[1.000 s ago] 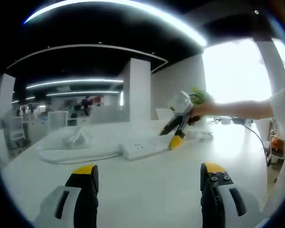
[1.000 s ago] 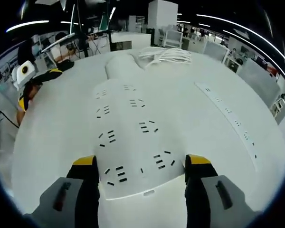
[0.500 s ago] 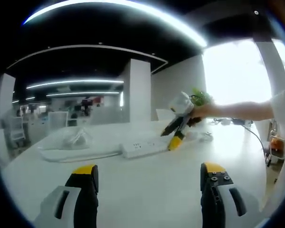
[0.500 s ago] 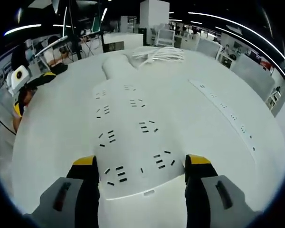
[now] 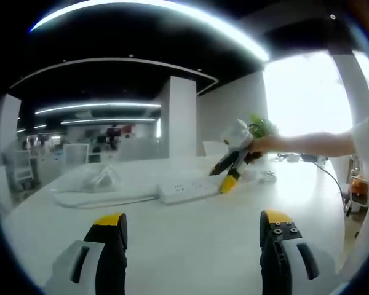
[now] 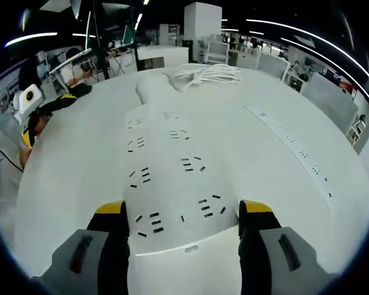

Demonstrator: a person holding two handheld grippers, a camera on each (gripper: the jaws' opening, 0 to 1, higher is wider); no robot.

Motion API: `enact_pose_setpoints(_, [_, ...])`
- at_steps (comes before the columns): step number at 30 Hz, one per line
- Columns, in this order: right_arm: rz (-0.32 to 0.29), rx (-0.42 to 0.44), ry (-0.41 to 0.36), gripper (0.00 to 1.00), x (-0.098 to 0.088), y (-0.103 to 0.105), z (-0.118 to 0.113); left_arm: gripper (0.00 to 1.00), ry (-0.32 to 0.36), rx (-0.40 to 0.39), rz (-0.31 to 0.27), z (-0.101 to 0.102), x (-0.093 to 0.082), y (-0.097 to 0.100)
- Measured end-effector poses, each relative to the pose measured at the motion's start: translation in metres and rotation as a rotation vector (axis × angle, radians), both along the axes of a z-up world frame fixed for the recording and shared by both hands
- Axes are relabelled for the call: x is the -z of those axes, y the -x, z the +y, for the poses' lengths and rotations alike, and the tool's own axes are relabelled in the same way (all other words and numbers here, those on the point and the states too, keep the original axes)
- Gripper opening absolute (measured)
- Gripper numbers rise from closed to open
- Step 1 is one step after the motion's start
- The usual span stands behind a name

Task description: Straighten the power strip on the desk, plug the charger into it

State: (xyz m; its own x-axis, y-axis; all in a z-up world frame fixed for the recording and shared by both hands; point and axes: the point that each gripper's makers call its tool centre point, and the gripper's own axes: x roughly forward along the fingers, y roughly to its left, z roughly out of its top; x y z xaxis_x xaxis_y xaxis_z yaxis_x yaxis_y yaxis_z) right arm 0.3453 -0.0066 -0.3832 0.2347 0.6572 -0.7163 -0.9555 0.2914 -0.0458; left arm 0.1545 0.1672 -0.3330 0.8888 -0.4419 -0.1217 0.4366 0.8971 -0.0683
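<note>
On the desk [image 5: 190, 239], right tongs [image 6: 181, 215] straddle one power strip [image 6: 166, 178]; left tongs [image 5: 190, 224] gape.

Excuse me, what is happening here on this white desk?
A person holds the right hand-held gripper open around one end of the white power strip, its jaws on either side. The coiled cable lies at the strip's far end. The left hand-held gripper hangs open above the bare desk, holding nothing.

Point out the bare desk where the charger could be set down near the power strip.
Bare desk lies between the power strip and the narrow socket bar, and also left of the strip. Crowded: the coiled cord at its far end.
</note>
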Motion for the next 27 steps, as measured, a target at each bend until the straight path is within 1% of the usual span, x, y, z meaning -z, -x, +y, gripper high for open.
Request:
enact_pose_setpoints(13, [0.015,-0.039,0.016,0.71,0.0009,0.0009,0.0001,0.92,0.003,-0.001,-0.001,0.0013,-0.0001,0.001])
enact_pose_setpoints(27, [0.014,-0.045,-0.009,0.72,-0.0001,-0.0008,-0.0004,0.92,-0.005,-0.01,-0.006,0.0035,-0.0033,0.0027])
